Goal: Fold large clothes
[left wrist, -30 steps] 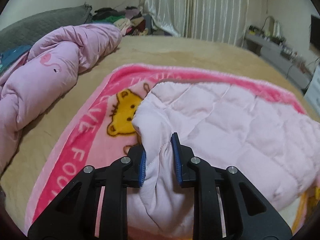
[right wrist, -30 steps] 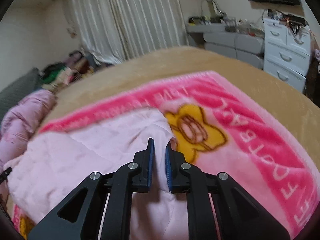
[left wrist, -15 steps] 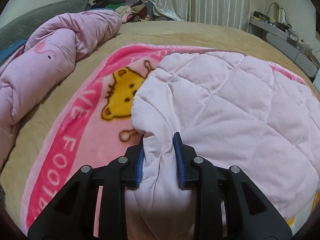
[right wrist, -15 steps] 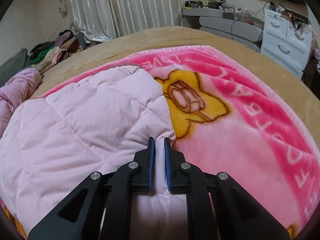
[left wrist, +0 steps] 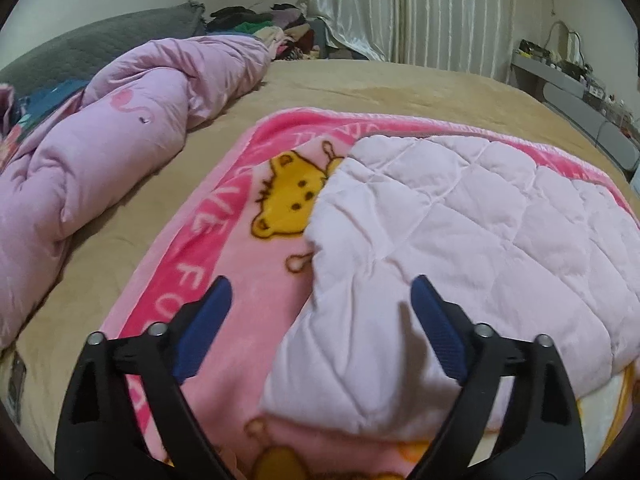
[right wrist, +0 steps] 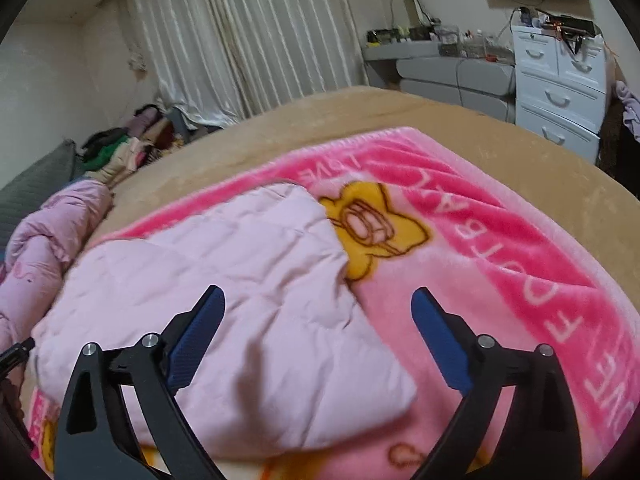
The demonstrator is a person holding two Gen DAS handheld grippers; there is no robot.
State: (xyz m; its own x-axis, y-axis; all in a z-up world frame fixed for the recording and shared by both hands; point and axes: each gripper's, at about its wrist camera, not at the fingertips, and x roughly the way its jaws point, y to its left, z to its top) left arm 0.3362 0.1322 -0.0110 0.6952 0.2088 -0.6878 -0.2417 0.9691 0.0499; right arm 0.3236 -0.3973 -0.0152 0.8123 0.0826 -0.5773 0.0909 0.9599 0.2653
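- Lettering on the one bright pink cartoon fleece blanket (left wrist: 224, 276) is partly covered by the one pale pink quilted garment (left wrist: 460, 240) lying folded on it, on the bed.
- Two tools: left tool (left wrist: 320, 300) and right tool (right wrist: 318, 306), jaws opening, pads off the garment.
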